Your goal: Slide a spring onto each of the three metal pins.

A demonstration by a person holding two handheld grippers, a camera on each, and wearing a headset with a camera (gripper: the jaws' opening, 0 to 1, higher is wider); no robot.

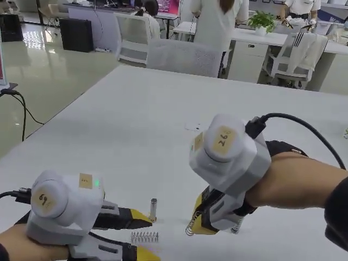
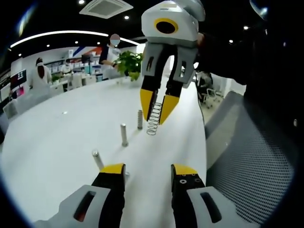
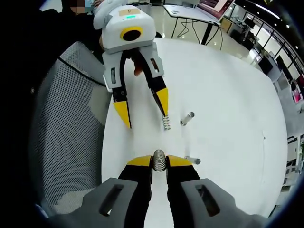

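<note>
My right gripper [image 3: 159,164] is shut on a small steel spring [image 3: 159,160], held tilted just above the white table [image 1: 136,119]. From the left gripper view that spring [image 2: 154,118] hangs between the right gripper's yellow tips. My left gripper [image 1: 151,237] stands open low over the table, and a second spring [image 1: 144,236] lies flat between its jaws. One short metal pin [image 1: 153,209] stands upright beside its upper jaw. Three pins show in a row in the left gripper view: near [image 2: 98,159], middle [image 2: 123,134] and far [image 2: 139,118]. The far one looks ribbed.
A mesh chair back [image 3: 71,123] sits close against the table's near edge. Office desks, chairs [image 1: 179,54] and people stand beyond the far edge. A black cable [image 1: 304,130] runs from the right gripper over the person's arm.
</note>
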